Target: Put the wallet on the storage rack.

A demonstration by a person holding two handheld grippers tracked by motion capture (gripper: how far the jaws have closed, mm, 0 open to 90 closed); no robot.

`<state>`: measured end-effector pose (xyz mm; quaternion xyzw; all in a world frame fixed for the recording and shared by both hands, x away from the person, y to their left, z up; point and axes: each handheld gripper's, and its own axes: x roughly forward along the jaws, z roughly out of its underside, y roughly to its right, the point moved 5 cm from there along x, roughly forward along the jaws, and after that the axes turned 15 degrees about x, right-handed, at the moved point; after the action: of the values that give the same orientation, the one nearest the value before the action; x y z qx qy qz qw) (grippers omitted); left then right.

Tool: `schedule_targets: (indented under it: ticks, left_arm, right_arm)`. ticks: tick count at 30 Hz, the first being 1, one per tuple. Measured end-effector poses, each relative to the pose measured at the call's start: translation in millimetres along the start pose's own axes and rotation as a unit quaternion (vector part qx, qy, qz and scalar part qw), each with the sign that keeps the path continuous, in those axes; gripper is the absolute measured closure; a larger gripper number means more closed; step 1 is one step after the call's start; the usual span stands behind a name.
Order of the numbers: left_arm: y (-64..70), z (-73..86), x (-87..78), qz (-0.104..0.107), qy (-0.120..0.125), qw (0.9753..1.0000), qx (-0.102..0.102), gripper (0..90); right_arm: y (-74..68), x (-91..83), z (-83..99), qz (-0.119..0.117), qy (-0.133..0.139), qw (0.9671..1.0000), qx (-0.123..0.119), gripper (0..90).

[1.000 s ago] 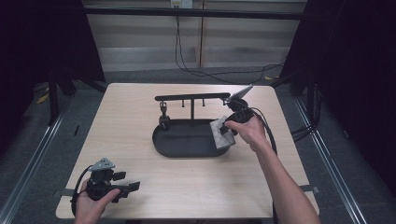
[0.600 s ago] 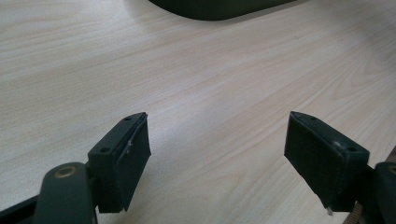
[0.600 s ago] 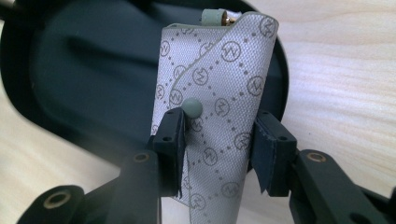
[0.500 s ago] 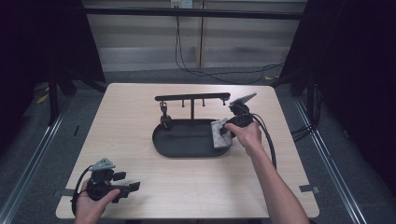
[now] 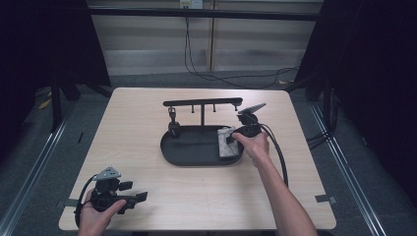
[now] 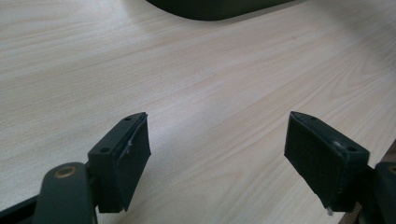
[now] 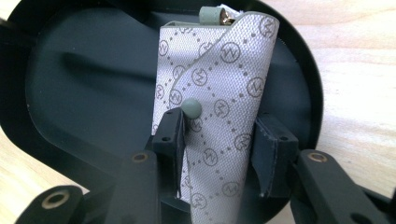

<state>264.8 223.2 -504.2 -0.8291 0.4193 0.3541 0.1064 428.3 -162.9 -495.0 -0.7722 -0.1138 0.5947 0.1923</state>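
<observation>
Lowered since a second ago, the grey patterned pouch point(image 7: 219, 116) now lies inside the black oval tray point(image 5: 187, 152), at its right end near the middle of the high view; the right gripper point(image 7: 219, 144) has come down with it, its jaws set either side of the pouch, the left pad against the fabric by a small round stud point(image 7: 191, 108), the right one just beside it; behind the tray stands a black bar stand point(image 5: 202, 103); at lower left the left gripper point(image 6: 217, 158) hangs wide open and empty over the pale wooden table point(image 6: 210, 84).
</observation>
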Motion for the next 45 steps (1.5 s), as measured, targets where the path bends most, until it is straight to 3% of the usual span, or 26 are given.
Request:
schedule_targets:
  ticks: [13,16,18,21,28,41,45]
  left_arm:
    - [-0.2,0.2,0.0,0.004,-0.001,1.0000,0.001,22.3]
    - [1.4,1.0,1.3,-0.012,-0.015,0.9996,0.019,22.3]
    - [3.6,0.2,2.7,0.016,-0.006,0.9999,0.003,22.3]
    - [1.5,0.3,1.5,0.003,-0.007,0.9999,0.006,22.2]
    - [0.0,0.1,0.2,0.003,-0.001,1.0000,0.001,22.3]
    - [0.2,-0.6,0.3,-0.008,0.000,1.0000,0.002,25.3]
    - [-2.9,0.7,-0.3,-0.014,-0.001,0.9999,-0.008,28.7]
  right_arm:
    - [-1.4,3.2,-0.2,0.006,0.007,0.9999,-0.011,48.9]
    - [-2.6,-2.7,-0.5,0.001,0.014,0.9997,-0.018,44.7]
    - [-3.2,-6.5,-0.1,-0.003,0.015,0.9997,-0.017,44.2]
    - [-0.7,-10.5,0.2,-0.005,0.021,0.9997,-0.015,42.6]
    - [-1.0,-21.0,5.7,-0.022,0.031,0.9991,-0.020,41.5]
    - [7.9,-41.0,30.8,-0.050,0.063,0.9963,-0.029,39.1]
    - [12.5,-45.4,39.3,-0.055,0.069,0.9955,-0.036,38.9]
